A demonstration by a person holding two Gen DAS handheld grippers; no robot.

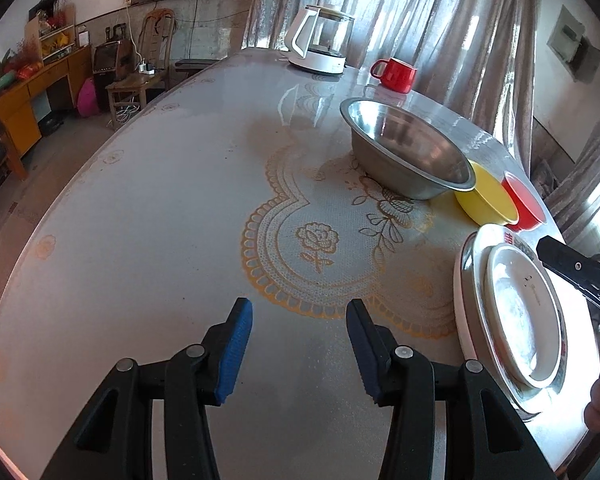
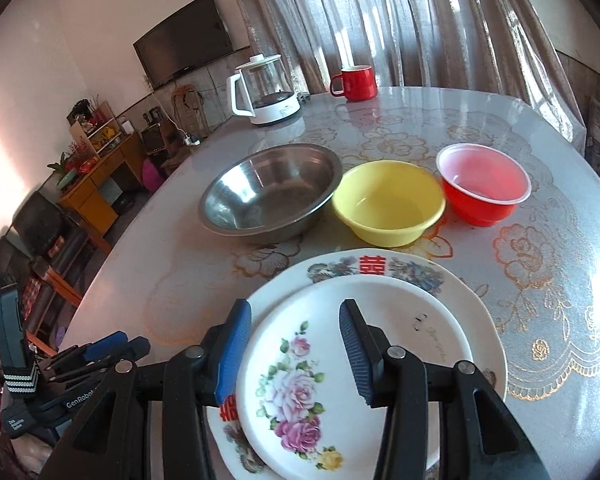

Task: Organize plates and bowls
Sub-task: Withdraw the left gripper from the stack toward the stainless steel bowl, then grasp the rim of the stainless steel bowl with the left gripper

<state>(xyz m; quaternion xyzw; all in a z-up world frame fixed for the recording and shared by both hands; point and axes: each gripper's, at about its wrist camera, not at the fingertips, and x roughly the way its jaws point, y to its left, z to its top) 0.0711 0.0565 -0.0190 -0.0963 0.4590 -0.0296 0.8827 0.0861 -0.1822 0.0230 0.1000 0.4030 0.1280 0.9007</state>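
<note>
Three bowls point(image 2: 388, 202), two plates point(image 2: 352, 376)

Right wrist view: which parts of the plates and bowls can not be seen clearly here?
- Large plate: mostly covered by the small flowered plate; its near edge is hidden by the right gripper.
- Small flowered plate: the near rim is hidden by the gripper.
- Left wrist view: the red bowl and yellow bowl sit partly behind the steel bowl.

L wrist cam sits low over the near-left table point(image 1: 148, 208), facing far-right. R wrist cam looks down, close above the stacked plates point(image 2: 384, 320). Both views share the steel bowl point(image 1: 408, 148), kettle point(image 2: 266, 92), red mug point(image 1: 394, 74).
</note>
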